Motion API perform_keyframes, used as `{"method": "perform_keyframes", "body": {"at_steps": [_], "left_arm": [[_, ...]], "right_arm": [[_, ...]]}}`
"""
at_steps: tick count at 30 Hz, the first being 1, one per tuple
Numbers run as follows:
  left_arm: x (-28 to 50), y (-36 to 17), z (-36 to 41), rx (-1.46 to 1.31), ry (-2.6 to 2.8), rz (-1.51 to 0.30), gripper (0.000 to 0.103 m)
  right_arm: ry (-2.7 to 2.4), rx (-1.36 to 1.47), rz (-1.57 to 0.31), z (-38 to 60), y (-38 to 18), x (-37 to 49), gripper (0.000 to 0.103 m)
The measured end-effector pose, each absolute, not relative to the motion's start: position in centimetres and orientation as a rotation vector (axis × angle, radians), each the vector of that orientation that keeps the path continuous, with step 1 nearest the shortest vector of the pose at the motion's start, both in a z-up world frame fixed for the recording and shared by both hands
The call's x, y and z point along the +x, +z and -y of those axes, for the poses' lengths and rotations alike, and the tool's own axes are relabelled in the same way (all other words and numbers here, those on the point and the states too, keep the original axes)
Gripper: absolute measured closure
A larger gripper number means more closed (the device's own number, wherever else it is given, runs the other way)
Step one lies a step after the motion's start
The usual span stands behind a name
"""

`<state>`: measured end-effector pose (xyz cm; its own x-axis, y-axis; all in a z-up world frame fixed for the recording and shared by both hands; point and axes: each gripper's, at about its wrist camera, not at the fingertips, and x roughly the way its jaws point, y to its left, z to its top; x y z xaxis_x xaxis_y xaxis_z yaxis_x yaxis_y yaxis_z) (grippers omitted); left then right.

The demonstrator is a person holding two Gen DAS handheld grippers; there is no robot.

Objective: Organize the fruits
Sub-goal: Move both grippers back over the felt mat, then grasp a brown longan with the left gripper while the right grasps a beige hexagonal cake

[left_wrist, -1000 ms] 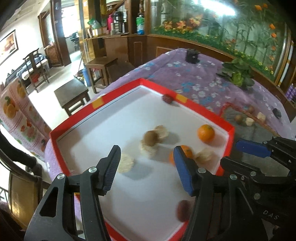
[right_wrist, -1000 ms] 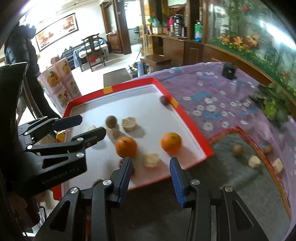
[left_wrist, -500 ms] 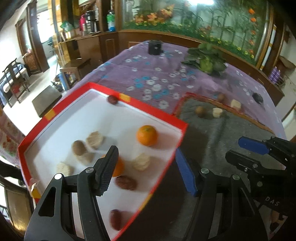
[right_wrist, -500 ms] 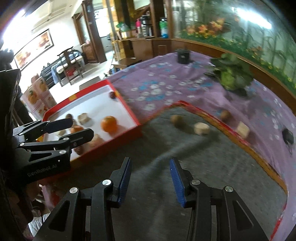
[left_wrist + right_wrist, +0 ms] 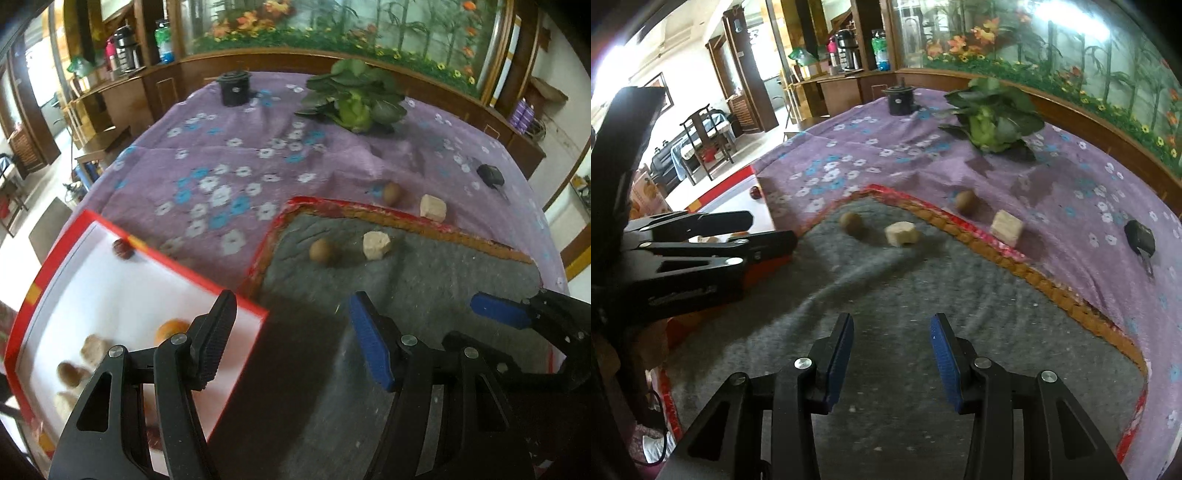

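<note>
Left gripper (image 5: 291, 339): jaws spread wide with nothing between them, hanging over the near corner where the red-rimmed white tray meets the grey mat.
Right gripper (image 5: 892, 363): jaws parted, empty, over bare grey mat (image 5: 923, 288).
Tray (image 5: 122, 288): below and left of the left jaws; it holds an orange (image 5: 171, 329), blurred pale and brown pieces, and a dark red fruit (image 5: 123, 249) at its far rim.
Fruits on the mat: a brown round fruit (image 5: 851, 221) and a pale cube (image 5: 902, 233), side by side, well ahead of the right jaws.
Fruits off the mat: a second brown fruit (image 5: 964, 201) and a second pale cube (image 5: 1006, 228) on the purple flowered cloth (image 5: 1071, 192) of the worktop, just past the mat's orange edge.
Far end: leafy green plant (image 5: 991, 123), black pot (image 5: 899, 99).
</note>
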<state>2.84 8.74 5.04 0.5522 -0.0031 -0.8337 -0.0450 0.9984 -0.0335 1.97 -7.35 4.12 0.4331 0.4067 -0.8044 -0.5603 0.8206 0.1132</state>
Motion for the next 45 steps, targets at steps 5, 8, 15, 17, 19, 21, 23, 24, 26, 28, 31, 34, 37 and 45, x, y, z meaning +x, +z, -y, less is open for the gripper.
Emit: {"method": "perform_keyframes", "body": {"at_steps": [5,8,15,17,19,21,23,24,26,28,31,34,37,45], "left_arm": [[4.8,4.3,-7.9,-0.026,0.016,-0.997,0.038],[6.0,3.7,-7.7,-0.037,0.009,-1.012,0.038],[8.1,2.5,-7.2,-0.029,0.0,-1.031,0.039],[8.6,2.2,-7.1,-0.015,0.006,-1.034,0.05],[8.9,1.8,-7.2,-0.003,0.017,-1.04,0.071],[9.2,1.3,-7.5,-0.015,0.018,-1.05,0.081],[9.1,1.4,-7.6,-0.012,0.011,-1.038,0.081],[9.0,1.5,-7.7,-0.01,0.013,-1.032,0.081],[8.7,1.9,-7.9,-0.016,0.023,-1.021,0.081],[8.4,2.5,-8.3,-0.027,0.019,-1.004,0.081],[7.5,3.9,-8.9,-0.037,0.027,-0.97,0.081],[6.6,5.1,-9.8,-0.047,0.036,-0.944,0.081],[5.5,5.7,-10.7,-0.05,0.044,-0.935,0.08],[3.4,5.7,-12.5,-0.071,0.078,-0.931,0.08]], "right_arm": [[0.6,-0.171,-0.953,8.1,3.8,2.9,0.061],[0.607,-0.169,-0.958,8.1,3.6,3.2,0.061],[0.615,-0.168,-0.97,8.3,3.0,4.2,0.06],[0.614,-0.17,-0.974,8.3,2.9,4.4,0.06],[0.612,-0.178,-0.973,8.2,2.9,4.7,0.06],[0.612,-0.185,-0.965,7.9,3.0,5.0,0.06],[0.612,-0.191,-0.954,7.5,3.0,5.4,0.06],[0.615,-0.193,-0.949,7.2,2.9,5.7,0.06],[0.623,-0.193,-0.949,6.6,2.7,6.3,0.06],[0.632,-0.202,-0.951,5.8,2.4,6.8,0.06],[0.636,-0.229,-0.948,4.4,2.0,7.8,0.06],[0.635,-0.257,-0.941,2.7,1.7,8.9,0.06],[0.633,-0.273,-0.947,1.6,1.1,9.8,0.06],[0.611,-0.32,-0.946,1.5,1.5,9.3,0.077]]}}
